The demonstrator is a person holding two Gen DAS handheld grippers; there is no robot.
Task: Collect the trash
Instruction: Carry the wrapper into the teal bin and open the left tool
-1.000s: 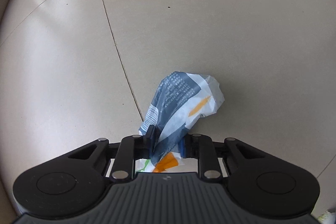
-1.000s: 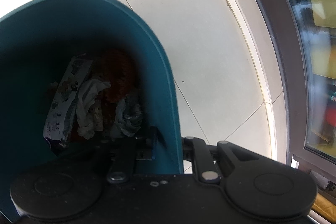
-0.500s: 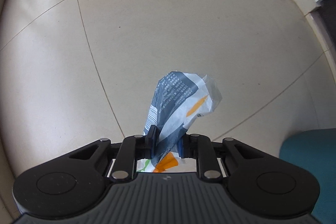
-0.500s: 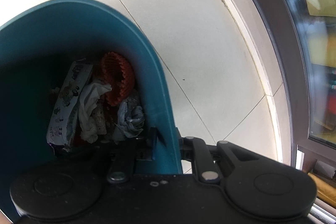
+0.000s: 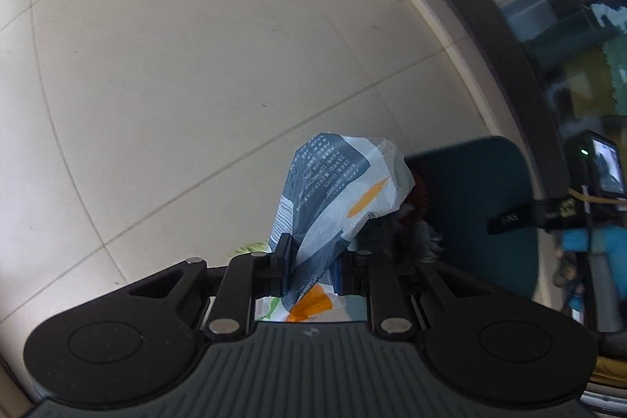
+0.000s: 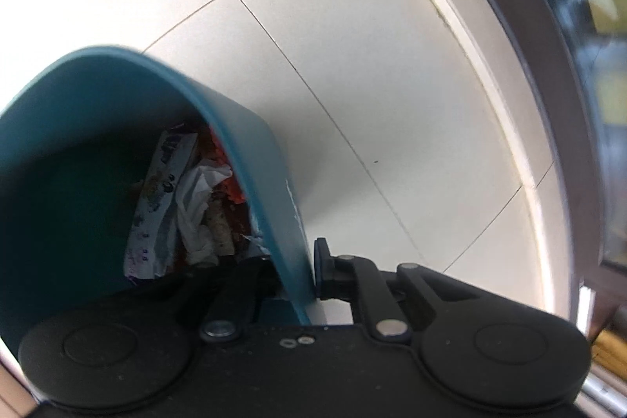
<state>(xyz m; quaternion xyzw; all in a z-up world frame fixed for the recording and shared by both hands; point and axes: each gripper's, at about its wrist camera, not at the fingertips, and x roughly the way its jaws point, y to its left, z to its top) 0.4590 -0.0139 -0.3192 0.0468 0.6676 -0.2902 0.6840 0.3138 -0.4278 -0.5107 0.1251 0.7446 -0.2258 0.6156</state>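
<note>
Both your grippers grip: left gripper clamps the snack wrapper, now beside the teal bin; right gripper has just tightened on its wall.

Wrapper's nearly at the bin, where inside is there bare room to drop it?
In the bin, the dark left side beside the printed packet is bare. The right side is crowded: tissue and red scraps pile against the wall.
</note>
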